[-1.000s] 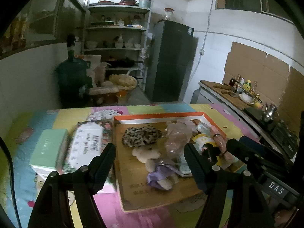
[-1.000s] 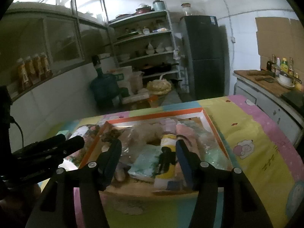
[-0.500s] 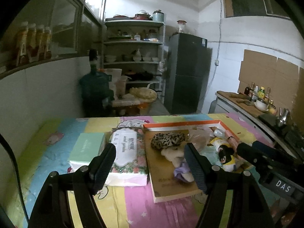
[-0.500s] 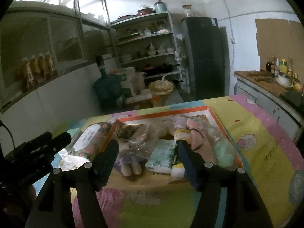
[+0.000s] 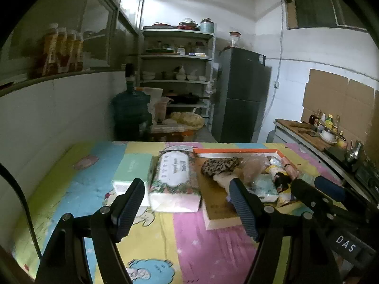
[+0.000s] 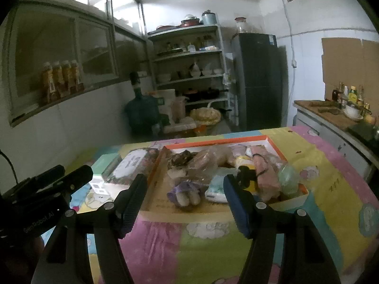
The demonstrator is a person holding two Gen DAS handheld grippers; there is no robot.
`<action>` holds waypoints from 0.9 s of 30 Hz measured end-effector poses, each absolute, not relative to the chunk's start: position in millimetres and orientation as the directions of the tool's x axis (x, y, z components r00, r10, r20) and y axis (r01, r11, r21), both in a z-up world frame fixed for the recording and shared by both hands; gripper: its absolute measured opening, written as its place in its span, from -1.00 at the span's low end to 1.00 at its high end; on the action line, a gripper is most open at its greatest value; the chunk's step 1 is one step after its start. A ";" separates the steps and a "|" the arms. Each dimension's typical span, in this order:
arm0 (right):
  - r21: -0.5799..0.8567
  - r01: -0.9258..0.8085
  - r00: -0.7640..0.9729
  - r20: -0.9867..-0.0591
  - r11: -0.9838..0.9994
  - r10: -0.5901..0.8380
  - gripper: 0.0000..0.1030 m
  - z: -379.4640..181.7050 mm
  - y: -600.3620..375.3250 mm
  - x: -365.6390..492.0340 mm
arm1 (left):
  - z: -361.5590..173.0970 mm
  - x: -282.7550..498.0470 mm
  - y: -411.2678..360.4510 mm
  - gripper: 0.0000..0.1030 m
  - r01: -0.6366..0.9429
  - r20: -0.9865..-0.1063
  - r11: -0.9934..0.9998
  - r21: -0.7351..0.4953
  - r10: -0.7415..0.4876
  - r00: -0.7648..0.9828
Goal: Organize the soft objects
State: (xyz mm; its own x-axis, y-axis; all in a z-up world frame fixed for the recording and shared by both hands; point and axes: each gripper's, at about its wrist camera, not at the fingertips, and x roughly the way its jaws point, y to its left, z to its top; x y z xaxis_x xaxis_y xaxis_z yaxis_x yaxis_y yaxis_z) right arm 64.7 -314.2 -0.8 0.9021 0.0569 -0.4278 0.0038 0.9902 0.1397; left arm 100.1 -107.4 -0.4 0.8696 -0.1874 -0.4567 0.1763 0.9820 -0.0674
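Both the left gripper (image 5: 186,204) and right gripper (image 6: 184,200) hang spread and empty, well short of the orange-rimmed box lid (image 6: 272,142) on the surface (image 6: 319,165), probably because the soft toys (image 6: 186,193) already sit piled inside.

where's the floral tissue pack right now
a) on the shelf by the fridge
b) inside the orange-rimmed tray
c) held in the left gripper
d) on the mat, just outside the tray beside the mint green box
d: the floral tissue pack lies on the mat between the mint green box and the orange-rimmed tray, outside its rim, with nothing gripping it.
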 end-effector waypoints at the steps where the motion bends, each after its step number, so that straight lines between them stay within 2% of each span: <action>1: 0.139 0.005 0.903 -0.426 0.990 0.055 0.33 -0.7 -310.4 61.5 | 0.0 97.4 -105.1 0.43 0.172 -0.456 0.983 -0.069 -0.185 0.871; 27: 0.082 0.035 0.942 -0.337 0.996 -0.005 0.34 -3.9 -240.3 -11.0 | -5.2 29.3 -70.4 0.43 0.103 -0.414 0.994 -0.035 -0.109 0.904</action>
State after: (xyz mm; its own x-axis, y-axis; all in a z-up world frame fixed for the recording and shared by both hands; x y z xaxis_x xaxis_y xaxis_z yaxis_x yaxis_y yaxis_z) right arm -11.0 -240.3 -3.9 0.9416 -0.0050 -0.3368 0.0347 0.9960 0.0823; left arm 29.3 -70.4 -5.2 0.9039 -0.1086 -0.4136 0.1032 0.9940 -0.0354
